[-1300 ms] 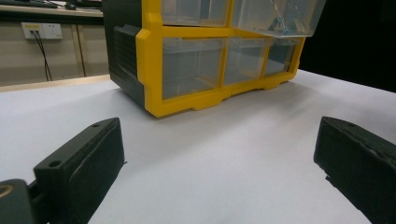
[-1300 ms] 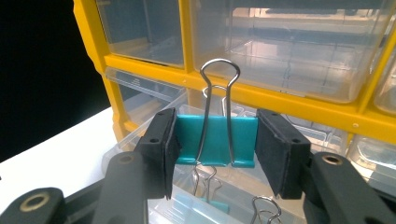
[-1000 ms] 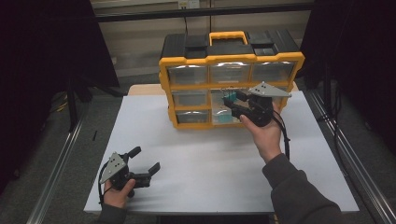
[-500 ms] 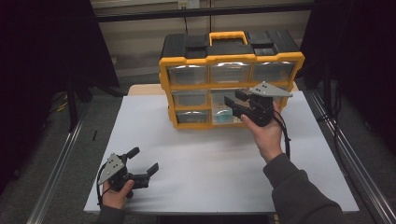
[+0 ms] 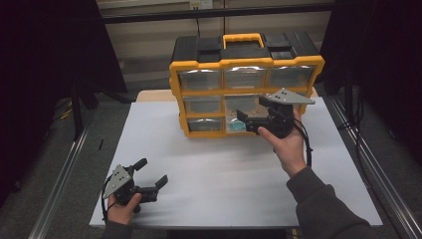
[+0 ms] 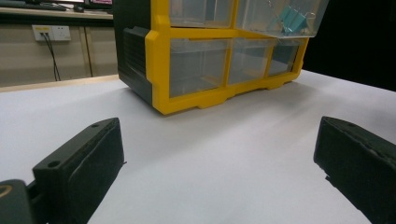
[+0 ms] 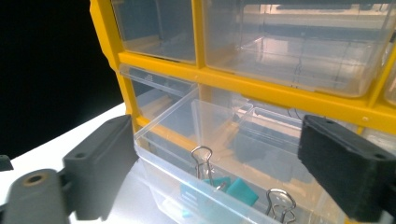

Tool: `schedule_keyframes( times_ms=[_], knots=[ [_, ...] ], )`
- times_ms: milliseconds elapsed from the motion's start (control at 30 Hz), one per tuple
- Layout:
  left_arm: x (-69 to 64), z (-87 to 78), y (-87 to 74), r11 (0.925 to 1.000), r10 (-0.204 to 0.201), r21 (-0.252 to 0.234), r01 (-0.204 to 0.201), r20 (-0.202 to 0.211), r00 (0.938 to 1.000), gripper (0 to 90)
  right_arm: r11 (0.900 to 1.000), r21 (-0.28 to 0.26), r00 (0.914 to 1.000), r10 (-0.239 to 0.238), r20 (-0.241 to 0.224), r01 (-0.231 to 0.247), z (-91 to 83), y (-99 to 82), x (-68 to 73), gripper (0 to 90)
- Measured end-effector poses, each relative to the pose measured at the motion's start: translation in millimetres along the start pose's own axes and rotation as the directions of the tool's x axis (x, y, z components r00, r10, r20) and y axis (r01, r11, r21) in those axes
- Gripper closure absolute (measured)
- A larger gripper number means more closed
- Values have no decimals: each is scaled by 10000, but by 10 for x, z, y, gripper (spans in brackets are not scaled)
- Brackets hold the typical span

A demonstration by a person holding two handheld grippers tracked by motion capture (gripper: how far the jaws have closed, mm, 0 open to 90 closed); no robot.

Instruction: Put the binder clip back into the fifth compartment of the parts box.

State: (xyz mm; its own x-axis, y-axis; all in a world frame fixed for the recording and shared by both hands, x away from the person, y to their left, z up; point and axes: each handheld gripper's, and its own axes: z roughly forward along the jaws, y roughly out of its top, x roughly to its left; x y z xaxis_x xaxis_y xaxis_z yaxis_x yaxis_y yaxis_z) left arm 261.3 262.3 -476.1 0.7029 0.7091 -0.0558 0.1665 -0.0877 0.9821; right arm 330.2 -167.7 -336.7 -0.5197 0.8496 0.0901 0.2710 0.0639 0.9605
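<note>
A yellow and black drawer cabinet [image 5: 246, 64] stands at the back of the white table [image 5: 224, 174]. Its middle drawer [image 5: 238, 125], clear plastic, is pulled out and holds teal binder clips [image 7: 236, 189]. My right gripper [image 5: 251, 113] hovers in front of it, open. In the right gripper view, the drawer's front [image 7: 196, 154] lies between the wide-apart jaws of the right gripper [image 7: 219, 168]. My left gripper [image 5: 152, 172] rests open at the table's front left, nothing between its fingers. In the left gripper view, the left gripper [image 6: 219, 172] faces the cabinet [image 6: 205, 60] from afar.
The cabinet's other clear drawers [image 5: 201, 79] are pushed in. A metal rail [image 5: 59, 179] runs along the table's left side and another rail [image 5: 378, 169] along the right. Bare white tabletop lies between the two grippers.
The right gripper has drifted a little right and toward me, and the clear drawer stands slightly farther out. The left gripper has barely moved.
</note>
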Motion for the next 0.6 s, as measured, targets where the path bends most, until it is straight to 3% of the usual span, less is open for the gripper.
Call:
schedule_keyframes(
  times_ms=[33, 133, 233, 267, 300, 333, 600],
  knots=[
    [-19, 13, -4, 9991, -324, -275, 324, 12, 9995, 16, 10000, -73, 10000, -58, -15, 58, -11, -8, 1, 97],
    [-14, -7, -10, 9995, -240, -206, 243, 146, 9996, 16, 9998, -183, 10000, -47, -15, 47, -51, -36, -10, 73],
    [-14, -12, -10, 9994, -265, -236, 265, 8, 9996, 16, 9999, -133, 10000, -3, -89, 1, -89, -64, -35, 40],
    [3, -26, -7, 10000, 20, -42, -20, 57, 10000, 16, 9999, -162, 10000, -7, -97, 6, -96, -72, -39, 39],
    [1, -21, -6, 10000, 48, -72, -48, 25, 10000, 16, 9997, -220, 10000, -61, -73, 59, -116, -86, -45, 39],
    [-24, 0, -12, 9992, -337, -231, 338, 23, 9994, 16, 9997, -228, 9999, -105, -66, 104, -127, -94, -49, 36],
    [-26, 21, -1, 9993, -250, -283, 252, 67, 9997, 16, 9987, -430, 9995, -288, -125, 282, -207, -166, -80, 32]
  ],
)
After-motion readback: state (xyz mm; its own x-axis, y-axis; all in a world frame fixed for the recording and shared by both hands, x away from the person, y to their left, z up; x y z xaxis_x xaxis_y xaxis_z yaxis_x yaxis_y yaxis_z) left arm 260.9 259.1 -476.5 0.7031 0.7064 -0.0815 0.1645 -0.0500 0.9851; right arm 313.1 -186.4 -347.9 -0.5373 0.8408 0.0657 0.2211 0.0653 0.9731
